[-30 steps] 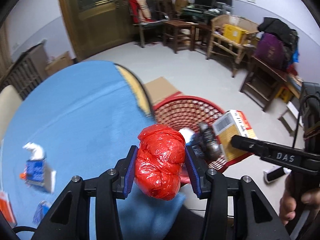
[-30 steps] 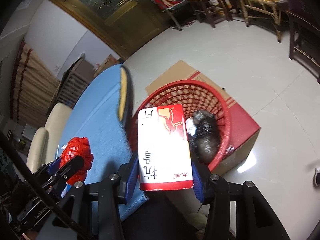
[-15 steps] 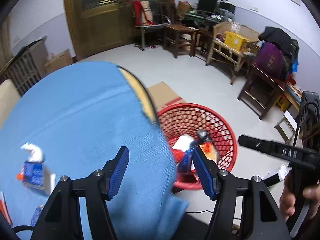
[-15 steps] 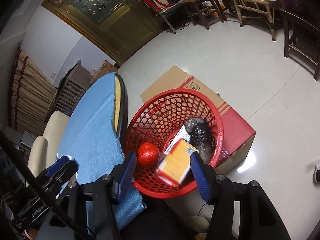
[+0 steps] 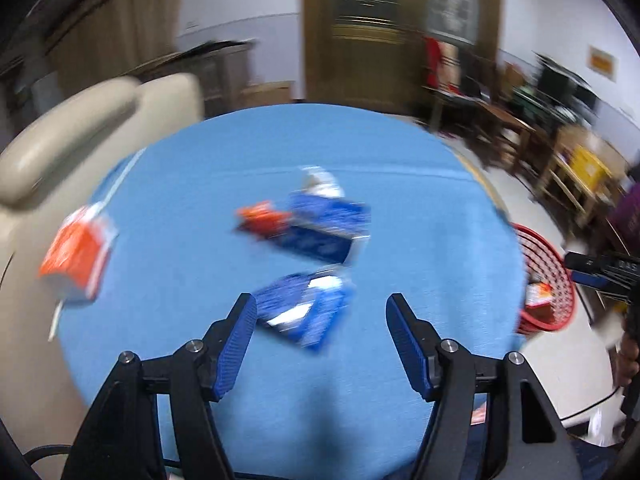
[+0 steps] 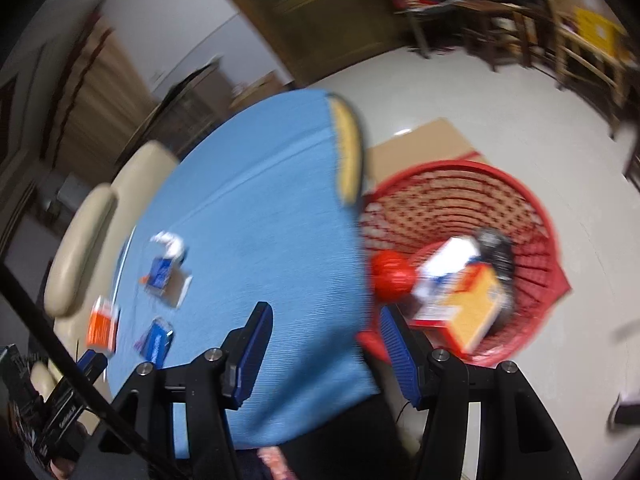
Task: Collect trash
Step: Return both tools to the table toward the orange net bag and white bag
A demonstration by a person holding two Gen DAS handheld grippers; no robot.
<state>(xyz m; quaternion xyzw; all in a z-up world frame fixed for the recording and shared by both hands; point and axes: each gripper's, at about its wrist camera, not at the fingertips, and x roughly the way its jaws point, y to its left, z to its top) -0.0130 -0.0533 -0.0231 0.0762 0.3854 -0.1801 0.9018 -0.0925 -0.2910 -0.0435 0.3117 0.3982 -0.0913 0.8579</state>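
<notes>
Blue cloth covers my round bench (image 5: 420, 240), where blue wrappers (image 5: 304, 312) and an orange carton (image 5: 78, 256) lie scattered. Beside its edge, the red basket (image 6: 536, 216) holds a red bag (image 6: 394, 276) and a box (image 6: 472, 308). My left claw (image 5: 320, 340) hangs released above the nearest wrapper; my right claw (image 6: 326, 350) is released too, over the bench edge.

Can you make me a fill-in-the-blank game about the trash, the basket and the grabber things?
1. The basket holding the trash is colored ____.
2. The left gripper has its jaws ____ and holds nothing.
3. The red bag ball now lies inside the ____.
4. The blue wrapper lies on a tablecloth colored ____.

Missing words: red; open; basket; blue
</notes>
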